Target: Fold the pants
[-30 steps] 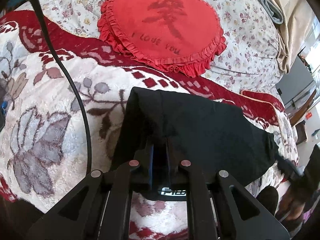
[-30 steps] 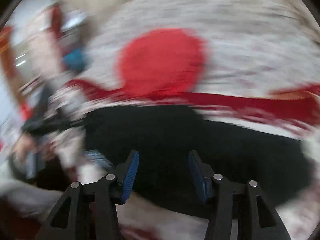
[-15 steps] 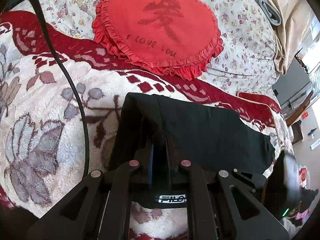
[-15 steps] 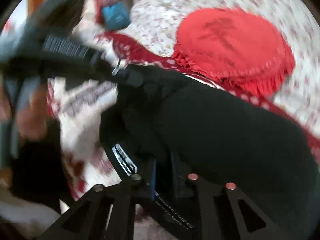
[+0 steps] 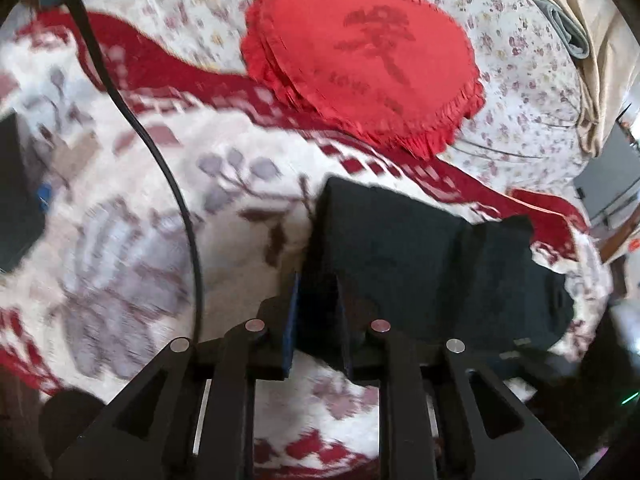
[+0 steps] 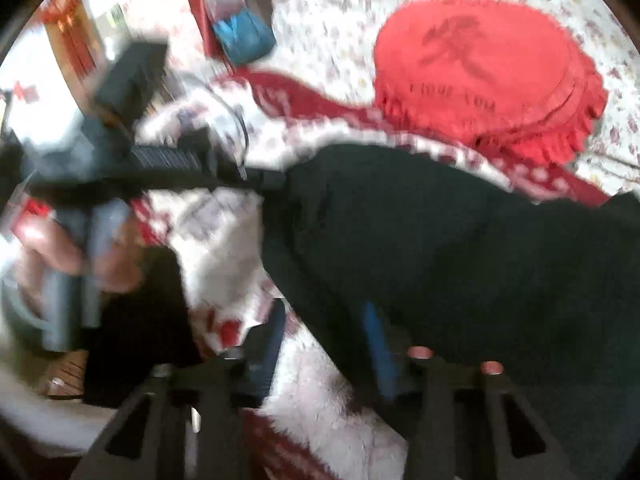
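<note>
In the left wrist view the left tool (image 5: 316,320) has its blue-padded fingers slightly parted, with a dark fold of the black folded fabric pants (image 5: 420,264) lying between them; the pads look clear of the cloth, so the grip reads as released, though the dark fabric and blur make contact hard to judge. The pants lie as a compact block on the plush white blanket with red and grey floral pattern (image 5: 132,248), a second layer showing toward the right. Beyond them sits the red heart-shaped frilled cushion (image 5: 360,52) on a small-flowered white bedsheet (image 5: 520,92); its lettering is smeared. A black cable (image 5: 176,200) curves across the blanket at left, and the lower right corner is too dark to read. In the right wrist view, which is heavily blurred, the right tool (image 6: 326,340) stands with its fingers clearly apart, gripping nothing, the right pad against the edge of the pants (image 6: 460,260) and the left over the blanket (image 6: 320,400). Only this view shows the left tool (image 6: 264,178) from outside, reaching the pants' far corner, and the person's hand (image 6: 52,256) on its handle. The cushion (image 6: 488,76) appears again behind.
</note>
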The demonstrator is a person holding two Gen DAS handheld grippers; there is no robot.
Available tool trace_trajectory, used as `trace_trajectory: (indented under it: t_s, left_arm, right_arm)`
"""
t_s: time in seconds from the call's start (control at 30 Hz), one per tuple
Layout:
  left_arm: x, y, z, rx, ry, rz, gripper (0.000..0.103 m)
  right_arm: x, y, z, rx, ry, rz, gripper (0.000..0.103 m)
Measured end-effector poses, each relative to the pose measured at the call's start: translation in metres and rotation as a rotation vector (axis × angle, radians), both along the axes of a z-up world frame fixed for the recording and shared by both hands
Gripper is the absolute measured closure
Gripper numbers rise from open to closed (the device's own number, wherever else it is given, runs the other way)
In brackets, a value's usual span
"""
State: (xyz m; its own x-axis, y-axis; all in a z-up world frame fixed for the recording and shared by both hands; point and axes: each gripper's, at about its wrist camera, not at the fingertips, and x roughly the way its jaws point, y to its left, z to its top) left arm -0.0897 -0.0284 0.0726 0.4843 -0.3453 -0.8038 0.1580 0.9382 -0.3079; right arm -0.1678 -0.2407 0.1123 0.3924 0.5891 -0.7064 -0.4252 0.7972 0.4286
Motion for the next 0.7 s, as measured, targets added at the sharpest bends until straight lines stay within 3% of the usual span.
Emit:
trace_trajectory:
  t_s: [0.1, 0.17, 0.23, 0.27, 0.37, 0.53, 0.6, 0.7]
  left_arm:
    - [0.001, -0.001, 0.017, 0.002, -0.058, 0.017, 0.086]
    - [0.003, -0.006, 0.025, -0.017, -0.084, 0.011, 0.075]
    - [0.007, -0.018, 0.027, -0.037, -0.095, -0.006, 0.052]
    - [0.011, -0.025, 0.024, -0.047, -0.09, -0.012, 0.049]
    - [0.021, -0.05, 0.008, -0.058, -0.069, -0.047, 0.048]
    - [0.043, -0.066, -0.034, 0.052, -0.004, -0.02, 0.047]
    - [0.049, -0.062, -0.04, 0.049, 0.004, 0.004, 0.038]
    - [0.049, -0.056, -0.036, 0.028, 0.027, 0.013, 0.038]
  right_arm:
    - [0.003, -0.05, 0.021, 0.007, -0.046, -0.157, 0.061]
    - [0.014, -0.076, 0.02, 0.0, -0.041, -0.24, 0.061]
    - [0.031, -0.093, 0.01, -0.047, -0.022, -0.298, 0.061]
    - [0.039, -0.097, 0.004, -0.047, -0.017, -0.308, 0.061]
    - [0.071, -0.106, -0.026, -0.078, 0.034, -0.35, 0.061]
    - [0.103, -0.145, -0.075, -0.151, 0.139, -0.477, 0.063]
    - [0.104, -0.159, -0.077, -0.099, 0.139, -0.489, 0.063]
    - [0.092, -0.163, -0.059, -0.164, 0.119, -0.491, 0.063]
